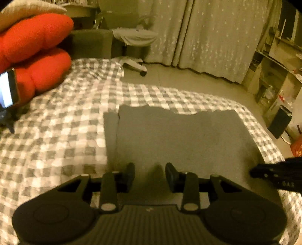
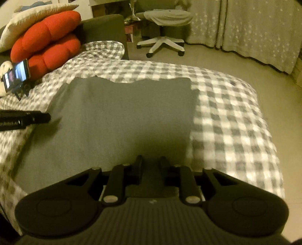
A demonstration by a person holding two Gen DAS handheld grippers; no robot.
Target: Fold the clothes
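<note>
Both pairs of jaws stand parted with nothing between them, the left gripper wider than the right gripper, each low over the near edge of a dark grey cloth. The cloth lies flat in a rough rectangle, smooth and matte, its far edge wavy, on a gingham sheet with soft creases. At far left a lit phone leans on a stand before two plump, ribbed red cushions under a cream pillow. Further right stand a white-based swivel chair and pale starred curtains on a plain floor.
</note>
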